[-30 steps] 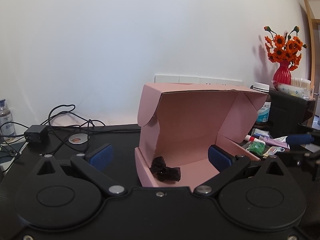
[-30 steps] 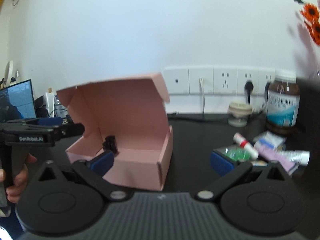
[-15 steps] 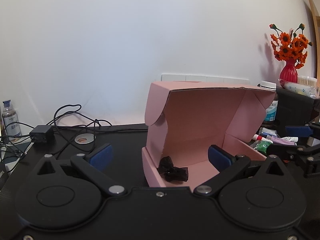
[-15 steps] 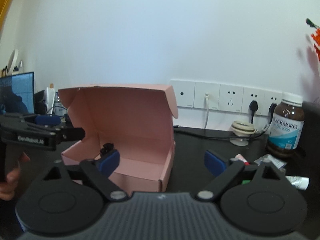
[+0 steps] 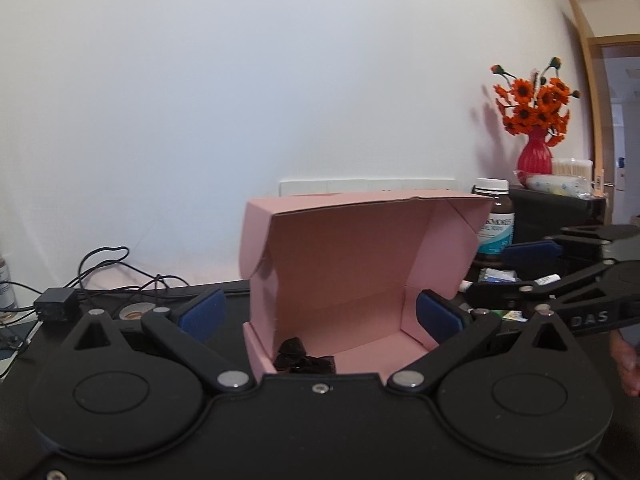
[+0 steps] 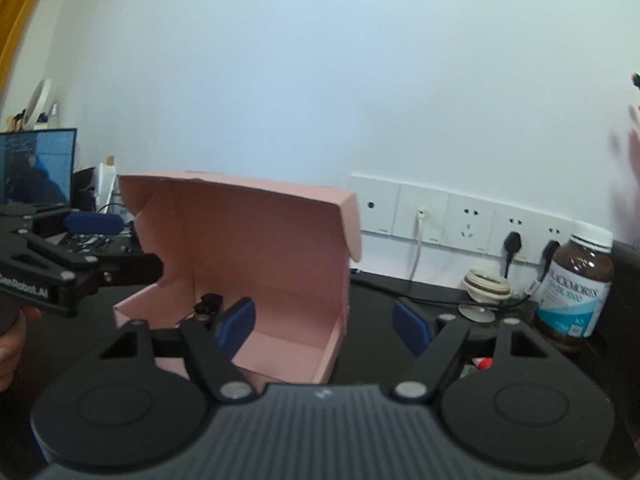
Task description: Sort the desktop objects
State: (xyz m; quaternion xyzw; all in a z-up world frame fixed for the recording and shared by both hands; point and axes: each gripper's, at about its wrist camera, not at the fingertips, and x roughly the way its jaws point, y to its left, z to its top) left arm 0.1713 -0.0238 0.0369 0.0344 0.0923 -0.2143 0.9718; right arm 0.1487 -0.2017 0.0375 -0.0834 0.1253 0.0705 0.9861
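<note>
Left wrist view: one pink box (image 5: pixel 360 264), lid up, stands ahead between the left gripper's (image 5: pixel 320 314) wide, empty jaws, one black clip (image 5: pixel 302 360) inside it. The right gripper's (image 6: pixel 324 322) empty jaws are closing, the box ahead toward their left side, one brown bottle (image 6: pixel 576 280) beyond the right jaw.

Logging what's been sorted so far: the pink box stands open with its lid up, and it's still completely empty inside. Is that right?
Not quite. The pink box does stand open with its lid up, but it is not empty: a small black object lies on its floor near the front corner. The left wrist view shows it clearly; the right wrist view shows it too.
</note>
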